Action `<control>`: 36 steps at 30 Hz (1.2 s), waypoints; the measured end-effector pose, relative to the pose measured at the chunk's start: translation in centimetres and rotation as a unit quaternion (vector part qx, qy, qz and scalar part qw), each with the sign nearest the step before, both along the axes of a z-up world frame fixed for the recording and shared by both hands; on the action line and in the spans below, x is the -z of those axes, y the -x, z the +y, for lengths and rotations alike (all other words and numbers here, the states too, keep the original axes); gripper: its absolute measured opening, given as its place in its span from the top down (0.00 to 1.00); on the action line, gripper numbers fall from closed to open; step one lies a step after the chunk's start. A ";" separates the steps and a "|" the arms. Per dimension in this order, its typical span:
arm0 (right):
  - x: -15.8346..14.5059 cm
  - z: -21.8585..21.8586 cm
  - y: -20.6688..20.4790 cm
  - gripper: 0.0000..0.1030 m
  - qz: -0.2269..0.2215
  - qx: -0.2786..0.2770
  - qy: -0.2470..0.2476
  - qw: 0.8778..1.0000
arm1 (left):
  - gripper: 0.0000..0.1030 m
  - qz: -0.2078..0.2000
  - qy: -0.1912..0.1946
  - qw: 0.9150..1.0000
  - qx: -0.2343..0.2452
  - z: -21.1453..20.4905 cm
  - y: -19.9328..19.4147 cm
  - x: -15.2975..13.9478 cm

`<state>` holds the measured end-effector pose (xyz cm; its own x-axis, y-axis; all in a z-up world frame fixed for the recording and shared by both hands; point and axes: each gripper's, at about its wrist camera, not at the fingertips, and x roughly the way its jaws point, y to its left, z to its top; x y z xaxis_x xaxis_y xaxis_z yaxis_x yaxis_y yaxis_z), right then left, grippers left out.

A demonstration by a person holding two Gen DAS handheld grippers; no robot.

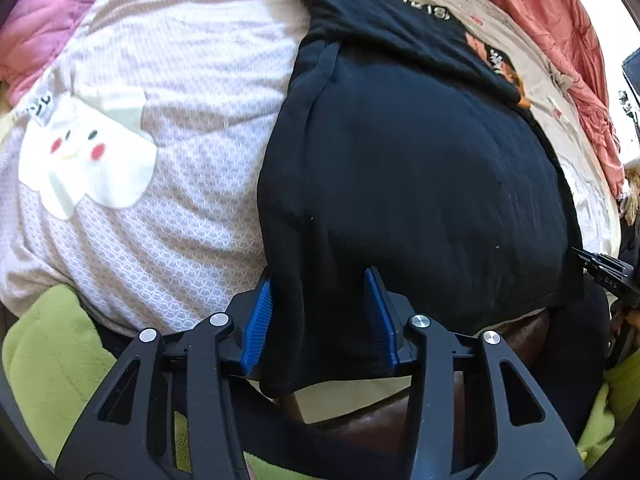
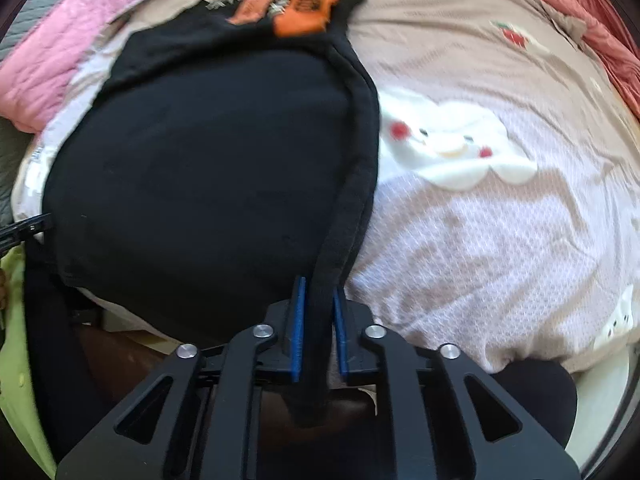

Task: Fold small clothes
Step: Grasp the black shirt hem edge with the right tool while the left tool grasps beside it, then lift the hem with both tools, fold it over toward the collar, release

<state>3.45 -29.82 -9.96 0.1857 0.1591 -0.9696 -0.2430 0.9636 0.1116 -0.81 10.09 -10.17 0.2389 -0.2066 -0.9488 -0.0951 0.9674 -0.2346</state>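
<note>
**Black shirt gripped at both near corners on the bed**

Black cotton T-shirt (image 1: 412,176) with an orange and white print near its far end lies spread over a beige and white patterned bed cover (image 1: 180,184) that bears a white smiling cloud patch (image 1: 86,156). A pink quilted blanket (image 1: 44,20) is bunched at the far left edge of the bed, and a rust-red crumpled blanket (image 1: 560,32) runs along the far right. No container shows in either view; the shirt rests directly on the cover, its near hem hanging over the edge of the bed.

The left gripper (image 1: 320,280) points steeply down at the near left corner of the shirt. Its blue ribbed pads (image 1: 256,320) stand partly apart with a thick fold of black fabric filling the space between them, and both pads press against it.

The right gripper (image 2: 320,288) also points steeply down, at the near right edge (image 2: 352,200). Its jaws are narrow, pinching the rolled side seam, which runs up between the blue pads and away across the bed.

A lime-green cloth (image 1: 52,344) lies below the bed edge.
</note>
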 end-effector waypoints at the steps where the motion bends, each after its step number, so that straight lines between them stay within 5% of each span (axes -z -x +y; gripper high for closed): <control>1: 0.4 -0.2 -0.2 0.77 0.007 0.003 0.002 1.000 | 0.65 0.001 -0.001 1.000 0.002 -0.1 0.0 0.1; 3: 1.0 -0.2 -0.5 0.72 0.018 0.007 0.001 1.000 | 0.70 0.003 -0.004 1.000 0.005 -0.3 -0.2 0.2; 6: 1.4 -0.6 -0.6 0.78 0.024 0.010 -0.018 1.000 | 0.94 -0.001 -0.006 1.000 0.003 -0.4 -0.2 -0.1; 7: 1.1 -0.8 -0.6 0.92 0.020 0.008 -0.035 0.999 | 0.94 -0.004 -0.001 1.000 0.002 -0.2 -0.1 -0.3; 8: 0.7 -1.1 -0.7 0.93 0.014 0.006 -0.042 0.999 | 0.95 -0.013 0.006 1.000 -0.003 0.0 0.1 -0.8; 15: -3.6 -2.9 -1.2 0.93 -0.041 0.011 -0.129 0.991 | 0.95 -0.094 0.064 0.993 -0.016 1.6 -0.1 -5.6; 22: -7.7 -3.8 -5.6 0.93 -0.104 0.035 -0.164 0.980 | 0.95 -0.137 0.078 0.986 -0.049 3.4 -5.6 -8.9; 29: -7.4 -1.5 -11.6 0.93 -0.160 0.038 -0.137 0.977 | 0.95 -0.145 0.049 0.985 -0.074 3.6 -11.6 -7.7; 34: -3.9 -0.5 -14.7 0.92 -0.143 0.054 -0.098 0.983 | 0.91 -0.119 -0.004 0.990 -0.072 3.1 -14.1 -5.1; 36: -2.7 -0.5 -15.4 0.84 -0.136 0.069 -0.081 0.985 | 0.85 -0.114 -0.040 0.990 -0.072 2.6 -14.8 -4.0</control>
<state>18.84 -30.35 -7.31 0.4653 0.2633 -0.8451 -0.1523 0.9643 0.2166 13.96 12.69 -6.18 0.4695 -0.0822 -0.8791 -0.1865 0.9640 -0.1897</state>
